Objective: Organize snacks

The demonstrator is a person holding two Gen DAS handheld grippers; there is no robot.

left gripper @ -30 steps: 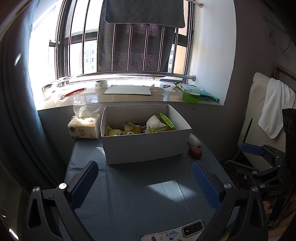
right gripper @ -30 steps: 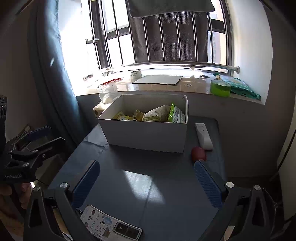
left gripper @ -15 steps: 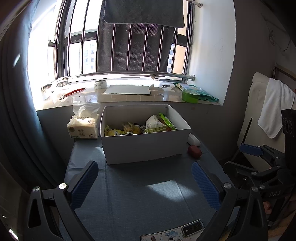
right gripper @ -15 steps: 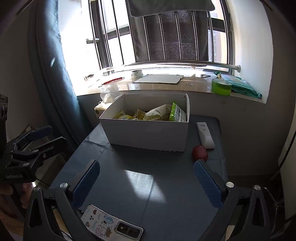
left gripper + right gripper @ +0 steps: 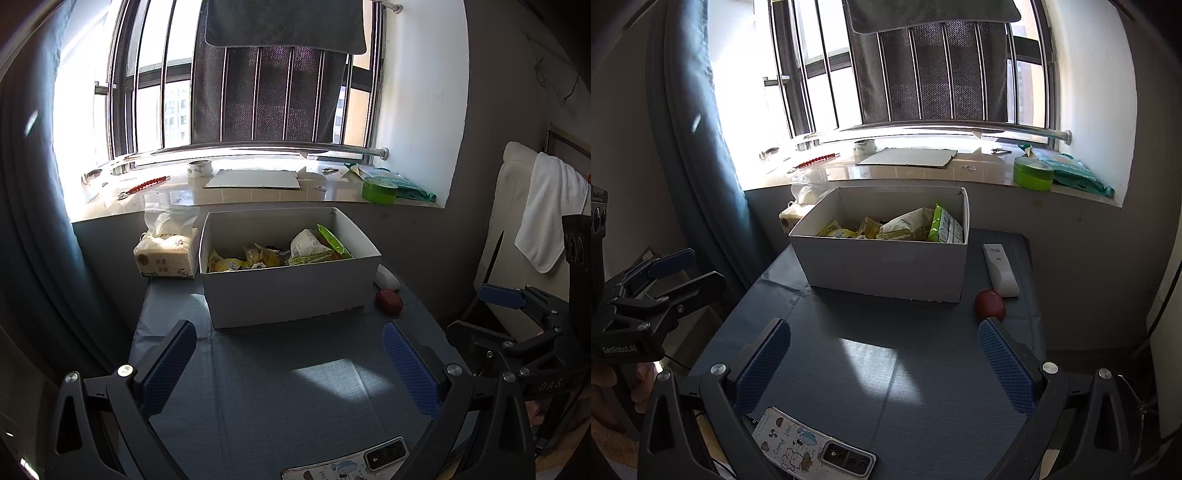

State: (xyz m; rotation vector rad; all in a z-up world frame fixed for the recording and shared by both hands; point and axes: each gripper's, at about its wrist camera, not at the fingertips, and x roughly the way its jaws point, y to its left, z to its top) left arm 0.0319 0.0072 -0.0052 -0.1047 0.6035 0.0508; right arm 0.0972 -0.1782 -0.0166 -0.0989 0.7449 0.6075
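A white cardboard box (image 5: 291, 291) (image 5: 886, 269) stands at the far side of the blue-grey table. Several snack packets (image 5: 277, 253) (image 5: 905, 227) lie inside it, yellow, white and green. My left gripper (image 5: 290, 350) hangs open over the table's near half, well short of the box, with nothing between its blue pads. My right gripper (image 5: 884, 356) is open too, empty, at about the same distance from the box. Each gripper shows at the edge of the other's view: the right one (image 5: 517, 321) and the left one (image 5: 661, 280).
A red apple (image 5: 989, 304) (image 5: 388, 301) and a white remote (image 5: 999, 269) lie right of the box. A tissue pack (image 5: 166, 254) sits left of it. A phone (image 5: 812, 448) lies at the table's near edge. A windowsill (image 5: 258, 195) holds tape, cardboard and bags.
Both grippers stay open and empty. The right wrist view has drifted slightly, the left barely at all. Nothing on the table has moved.
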